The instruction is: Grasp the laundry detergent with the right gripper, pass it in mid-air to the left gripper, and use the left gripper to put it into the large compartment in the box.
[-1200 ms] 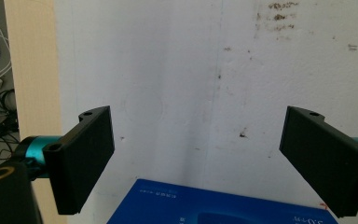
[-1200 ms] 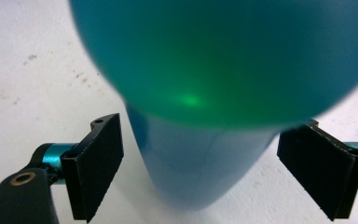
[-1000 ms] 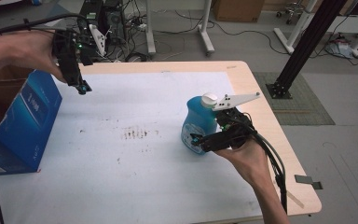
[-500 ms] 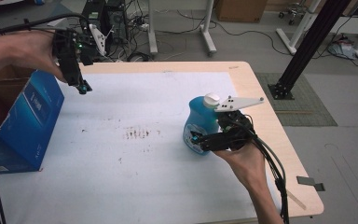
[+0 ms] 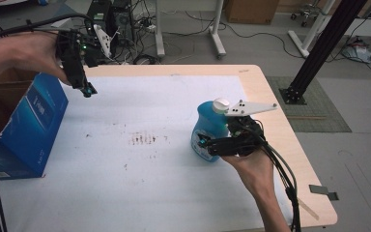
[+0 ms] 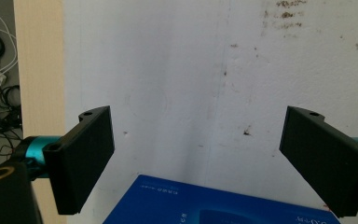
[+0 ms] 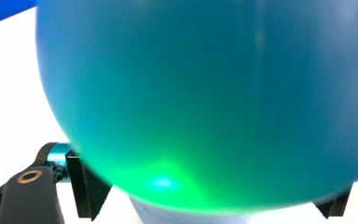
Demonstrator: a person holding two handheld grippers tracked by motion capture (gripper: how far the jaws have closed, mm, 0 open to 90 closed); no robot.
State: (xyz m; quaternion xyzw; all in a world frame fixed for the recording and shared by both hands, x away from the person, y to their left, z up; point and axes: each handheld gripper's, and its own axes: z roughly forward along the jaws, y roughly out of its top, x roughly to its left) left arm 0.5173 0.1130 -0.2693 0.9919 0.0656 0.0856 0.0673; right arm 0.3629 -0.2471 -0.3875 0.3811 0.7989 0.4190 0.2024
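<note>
A blue plastic bottle point(image 5: 210, 126) with a white cap stands on the white table cover point(image 5: 174, 96), right of the middle. My right gripper point(image 5: 206, 145) reaches in level from the right. Its jaws have just been closing and now press on the bottle's lower body. In the right gripper view the bottle point(image 7: 205, 93) bulges over both black fingers point(image 7: 87, 186). My left gripper point(image 5: 88, 91) hangs open and empty above the table's far left. Its wide-set jaws point(image 6: 198, 116) point down at the cover.
A blue cardboard box point(image 5: 34, 125) with its flaps open stands at the table's left edge; its top edge point(image 6: 214, 205) lies just under the left gripper. Brown stains point(image 5: 142, 139) mark the cover near the middle. Cables and desk legs crowd the floor beyond.
The right gripper has drawn in slightly around the bottle, which stands a touch more upright. The left gripper has not moved.
</note>
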